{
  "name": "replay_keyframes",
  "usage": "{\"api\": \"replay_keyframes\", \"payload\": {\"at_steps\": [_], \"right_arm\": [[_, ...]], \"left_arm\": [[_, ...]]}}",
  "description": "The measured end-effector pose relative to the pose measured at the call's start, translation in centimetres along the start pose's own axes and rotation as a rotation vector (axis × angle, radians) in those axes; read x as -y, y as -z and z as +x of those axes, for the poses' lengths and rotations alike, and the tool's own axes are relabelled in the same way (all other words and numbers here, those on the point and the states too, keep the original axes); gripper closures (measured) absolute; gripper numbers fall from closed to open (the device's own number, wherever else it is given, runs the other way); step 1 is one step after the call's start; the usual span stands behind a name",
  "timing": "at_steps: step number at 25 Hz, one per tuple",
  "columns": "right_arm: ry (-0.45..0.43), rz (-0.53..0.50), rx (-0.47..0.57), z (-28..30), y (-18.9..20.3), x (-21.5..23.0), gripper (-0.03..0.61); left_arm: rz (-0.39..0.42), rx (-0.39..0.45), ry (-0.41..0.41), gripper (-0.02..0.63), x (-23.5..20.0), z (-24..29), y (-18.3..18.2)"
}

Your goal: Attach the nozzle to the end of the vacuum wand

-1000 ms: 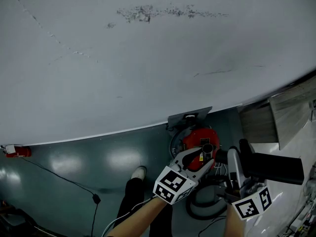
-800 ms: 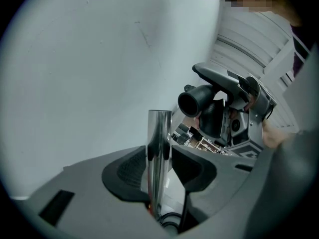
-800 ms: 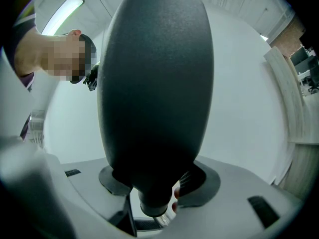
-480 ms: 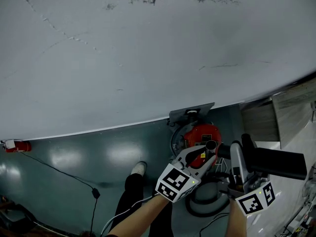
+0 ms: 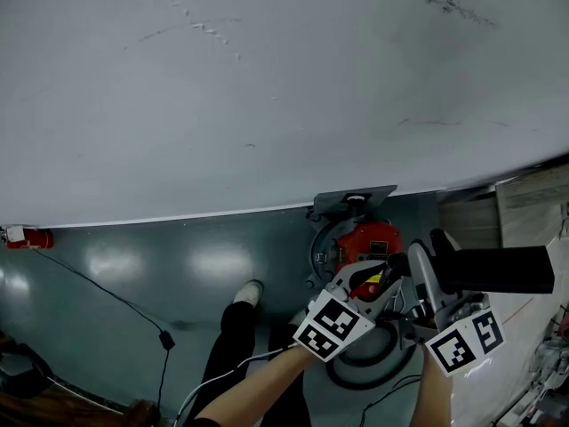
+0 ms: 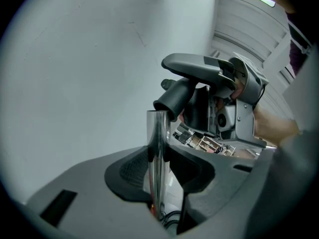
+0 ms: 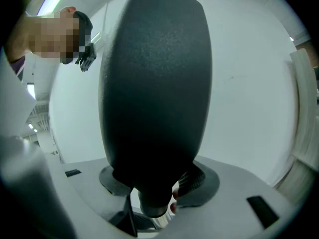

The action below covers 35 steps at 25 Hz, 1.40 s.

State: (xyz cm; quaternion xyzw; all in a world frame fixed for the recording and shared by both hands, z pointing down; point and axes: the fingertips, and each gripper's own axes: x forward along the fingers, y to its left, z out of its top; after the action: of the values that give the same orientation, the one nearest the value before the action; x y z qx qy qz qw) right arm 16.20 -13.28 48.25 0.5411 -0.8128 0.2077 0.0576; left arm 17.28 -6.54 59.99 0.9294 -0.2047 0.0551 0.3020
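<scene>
Left gripper (image 5: 372, 283) pinches shiny chrome vacuum wand tube (image 6: 158, 133) upright, right gripper (image 5: 425, 278) clamps wide black plastic floor nozzle (image 7: 154, 83), round socket (image 6: 170, 99) touching the tube's open top: square socket over tube, push straight down, left bracing.

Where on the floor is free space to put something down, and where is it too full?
Free: the teal floor between the red object at the left and the shoe, beside the black cable. Crowded: around the red vacuum, where the left gripper holds the wand and the right gripper holds the nozzle.
</scene>
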Motion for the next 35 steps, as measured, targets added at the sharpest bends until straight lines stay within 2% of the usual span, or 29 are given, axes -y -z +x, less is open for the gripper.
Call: {"api": "replay_keyframes", "payload": {"at_steps": [9,15,17,20,22,25,30,32,35], "right_arm": [[-0.024,-0.14,-0.168,2.6,0.7,-1.6,0.38],[-0.056,-0.409,-0.337,4.1,2.1,-3.9,0.382],[-0.077,-0.399,-0.38,4.6,2.4,-4.0,0.383],[-0.099,-0.293,-0.396,4.6,2.5,-3.1,0.385],[-0.105,-0.267,-0.397,4.7,2.5,-2.8,0.387],[-0.116,-0.317,-0.415,4.9,2.7,-3.3,0.388],[-0.127,-0.519,-0.461,5.1,3.7,-4.7,0.391],[-0.133,-0.512,-0.464,5.1,3.7,-4.7,0.391],[-0.149,-0.427,-0.463,5.3,3.6,-4.2,0.393]], "left_arm": [[0.014,-0.013,-0.014,0.48,-0.1,-0.1,0.0],[0.035,-0.027,-0.026,0.48,0.0,-0.2,0.0],[0.041,-0.027,-0.034,0.48,-0.1,-0.2,0.1],[0.045,-0.024,-0.048,0.48,-0.1,-0.1,0.1],[0.046,-0.03,-0.05,0.48,-0.2,-0.1,0.1],[0.053,-0.036,-0.05,0.479,-0.2,-0.2,0.1],[0.082,-0.042,-0.05,0.477,-0.1,-0.1,0.1],[0.086,-0.035,-0.051,0.477,-0.1,-0.1,0.1],[0.092,-0.028,-0.048,0.477,0.0,-0.1,0.1]]}}
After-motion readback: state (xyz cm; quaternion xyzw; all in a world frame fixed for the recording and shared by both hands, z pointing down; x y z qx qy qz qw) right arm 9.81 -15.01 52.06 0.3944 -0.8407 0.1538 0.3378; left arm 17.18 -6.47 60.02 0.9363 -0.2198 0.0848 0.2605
